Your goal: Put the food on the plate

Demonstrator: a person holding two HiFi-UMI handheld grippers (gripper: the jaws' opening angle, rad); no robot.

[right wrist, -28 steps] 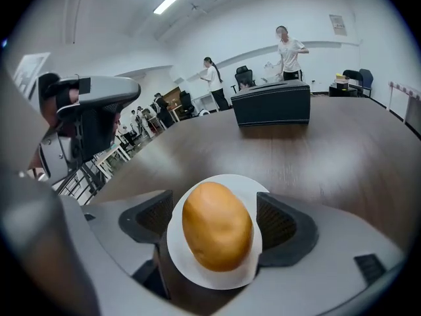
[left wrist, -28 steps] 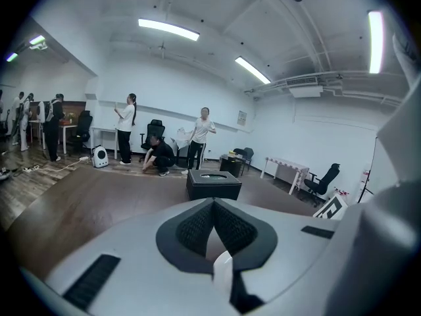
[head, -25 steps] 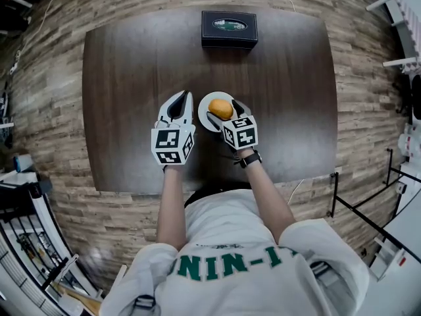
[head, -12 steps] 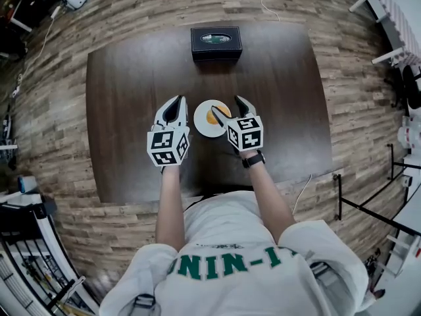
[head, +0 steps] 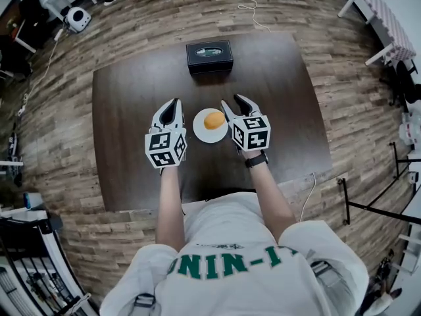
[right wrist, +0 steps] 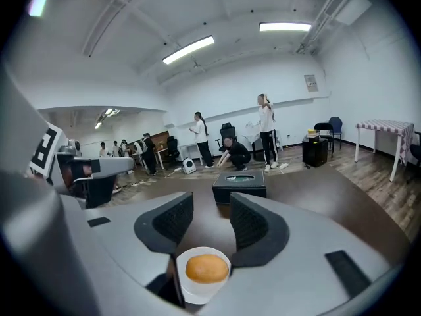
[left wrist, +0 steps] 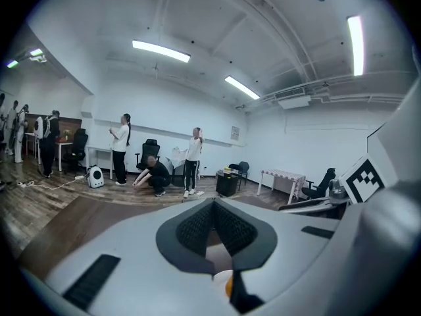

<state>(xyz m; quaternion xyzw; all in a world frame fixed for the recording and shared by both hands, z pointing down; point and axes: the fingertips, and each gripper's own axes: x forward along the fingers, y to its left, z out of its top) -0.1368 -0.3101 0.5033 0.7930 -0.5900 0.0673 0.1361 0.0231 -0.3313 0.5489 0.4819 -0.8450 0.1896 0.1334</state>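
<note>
An orange bun [head: 214, 120] lies on a small white plate [head: 201, 131] in the middle of the dark table [head: 131, 91]. My right gripper [head: 233, 102] hovers just right of the plate, raised off it. Its jaws have just been closing and still stand apart with nothing between them. In the right gripper view the bun [right wrist: 206, 268] and plate [right wrist: 195, 292] sit below the jaws of my right gripper [right wrist: 210, 209]. My left gripper [head: 172, 105] hovers left of the plate with its tips together, empty. The left gripper view shows my left gripper [left wrist: 214, 203] above a sliver of plate [left wrist: 221, 278].
A black box [head: 209, 56] stands at the table's far edge, seen too as the box [right wrist: 239, 184] beyond the jaws. Wooden floor surrounds the table. Several people [right wrist: 230, 150] stand and crouch across the room. A table with a checked cloth [head: 385, 12] is at the far right.
Both grippers have risen. The right one was around the bun on the plate; it has lifted off and narrowed its jaws. The bun stays on the plate.
</note>
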